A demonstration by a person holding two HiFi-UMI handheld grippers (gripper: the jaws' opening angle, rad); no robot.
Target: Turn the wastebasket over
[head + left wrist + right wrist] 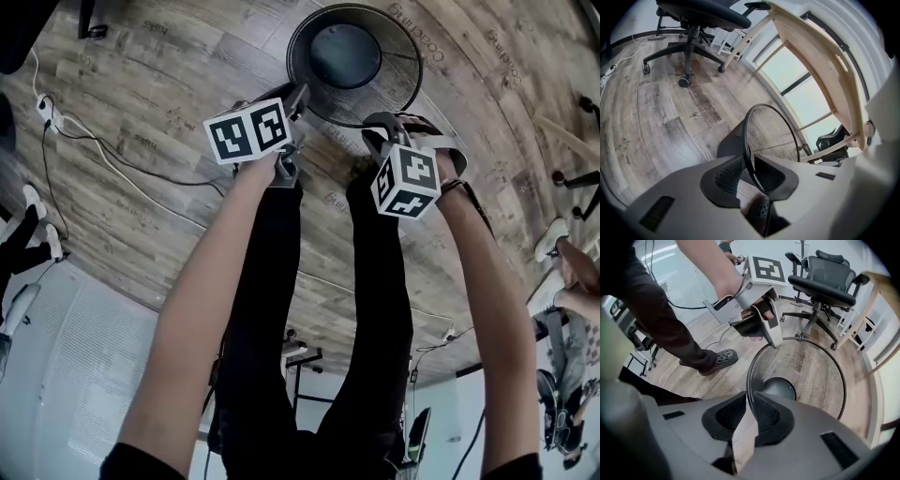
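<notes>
A black mesh wastebasket [405,49] stands upright on the wood floor, its mouth facing up and its solid bottom visible inside. My left gripper [298,97] is shut on the near left part of the rim. In the left gripper view the rim wire runs between its pads [749,161], with the mesh wall [774,135] beyond. My right gripper [379,131] is shut on the near right part of the rim. In the right gripper view the rim passes between its pads [751,401]. The left gripper [774,340] shows there too, clamped on the far rim of the wastebasket [813,366].
A black office chair [820,283] stands past the basket, with a pale wooden desk frame [820,61] beside it. A white cable and power strip [47,112] lie on the floor at left. The person's dark trouser legs [281,309] and shoe [719,359] are close to the basket.
</notes>
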